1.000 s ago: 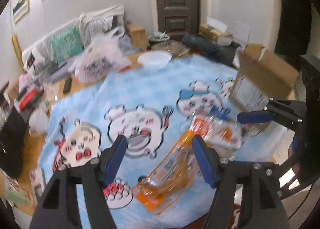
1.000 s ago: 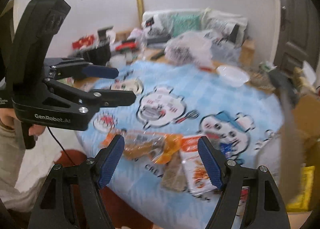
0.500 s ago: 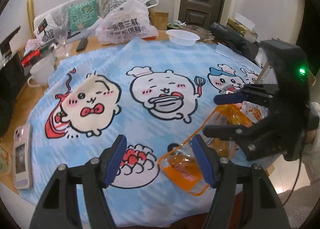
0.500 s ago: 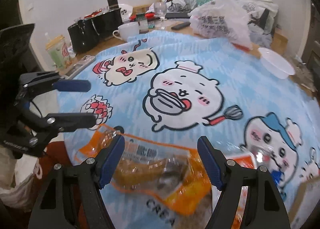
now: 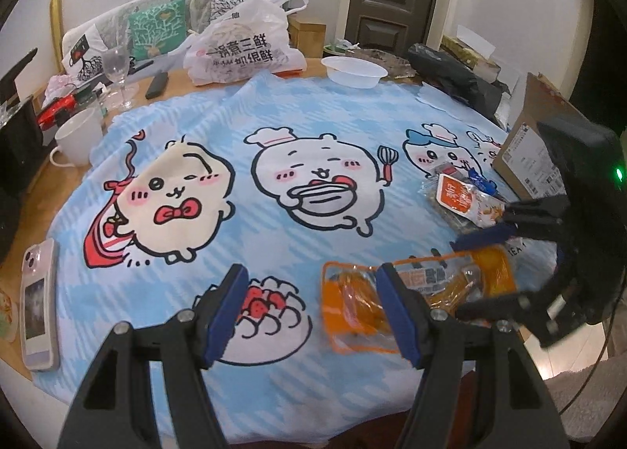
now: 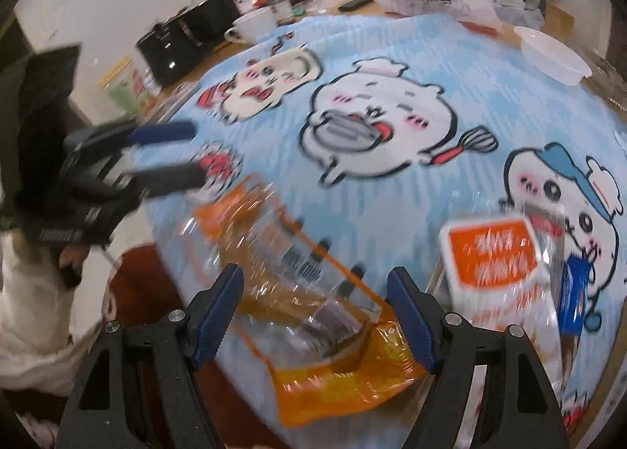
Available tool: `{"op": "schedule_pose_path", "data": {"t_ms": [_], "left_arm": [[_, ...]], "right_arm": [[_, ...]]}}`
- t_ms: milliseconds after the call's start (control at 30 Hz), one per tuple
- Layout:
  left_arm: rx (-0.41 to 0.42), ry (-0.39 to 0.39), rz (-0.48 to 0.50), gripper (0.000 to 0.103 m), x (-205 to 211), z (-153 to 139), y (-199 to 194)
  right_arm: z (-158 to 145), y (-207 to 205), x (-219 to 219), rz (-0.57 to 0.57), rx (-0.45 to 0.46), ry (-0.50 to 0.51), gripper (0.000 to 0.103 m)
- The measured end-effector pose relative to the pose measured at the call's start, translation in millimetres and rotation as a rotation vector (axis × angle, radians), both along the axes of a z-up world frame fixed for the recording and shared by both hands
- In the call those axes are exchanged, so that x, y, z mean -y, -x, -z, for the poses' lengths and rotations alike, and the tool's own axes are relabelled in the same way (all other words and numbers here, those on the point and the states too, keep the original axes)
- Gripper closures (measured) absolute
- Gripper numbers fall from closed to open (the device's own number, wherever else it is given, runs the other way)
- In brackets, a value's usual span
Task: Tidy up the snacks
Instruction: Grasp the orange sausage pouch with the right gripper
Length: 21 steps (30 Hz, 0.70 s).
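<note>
A clear orange snack bag lies near the front edge of the blue cartoon tablecloth. My right gripper stands open, its blue pads on either side of the bag's right half and apart from it. It also shows as the right gripper over that end. My left gripper is open just over the bag's left end, holding nothing, and appears as the left gripper beside the bag. A white-and-orange packet rests on other small packets to the right.
A cardboard box stands at the table's right edge. At the back sit a white bowl, a printed plastic bag, a wine glass and a mug. A phone lies at the left edge.
Both grippers have sunk toward the table. The right one has tipped down and come in over the orange bag's right end. Both sets of jaws stand as wide as before.
</note>
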State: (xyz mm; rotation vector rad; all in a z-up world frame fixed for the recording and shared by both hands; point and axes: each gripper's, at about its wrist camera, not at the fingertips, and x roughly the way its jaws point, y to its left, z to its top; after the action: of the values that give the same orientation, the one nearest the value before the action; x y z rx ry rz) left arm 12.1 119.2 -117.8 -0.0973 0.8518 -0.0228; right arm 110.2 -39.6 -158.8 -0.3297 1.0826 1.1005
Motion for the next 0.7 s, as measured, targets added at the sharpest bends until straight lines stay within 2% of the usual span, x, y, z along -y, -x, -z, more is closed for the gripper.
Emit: {"op": "schedule_pose_path", "data": {"t_ms": [167, 433, 500, 567, 700], "left_arm": [[-0.004, 0.012, 0.004, 0.039, 2.0, -1.1, 4.6], [-0.013, 0.093, 0.04, 0.039, -1.1, -0.5, 8.1], [-0.02, 0.103, 0.037, 0.039, -3.1, 1.0, 7.0], [-0.027, 0.123, 0.037, 0.039, -5.8, 3.7, 5.4], [-0.042, 0.153, 0.038, 0.039, -7.9, 8.6, 1.4]], "right_arm": [[1.5, 26.1, 6.5, -0.092, 0.027, 0.029, 0.021], [14.1, 49.5, -15.1, -0.165, 0.247, 0.127, 0.019], [14.1, 46.8, -16.9, -0.164, 0.232, 0.109, 0.022], [12.4, 47.3, -16.9, -0.169, 0.239, 0.095, 0.042], [7.9, 53.4, -19.3, -0.165, 0.289, 0.112, 0.048]]}}
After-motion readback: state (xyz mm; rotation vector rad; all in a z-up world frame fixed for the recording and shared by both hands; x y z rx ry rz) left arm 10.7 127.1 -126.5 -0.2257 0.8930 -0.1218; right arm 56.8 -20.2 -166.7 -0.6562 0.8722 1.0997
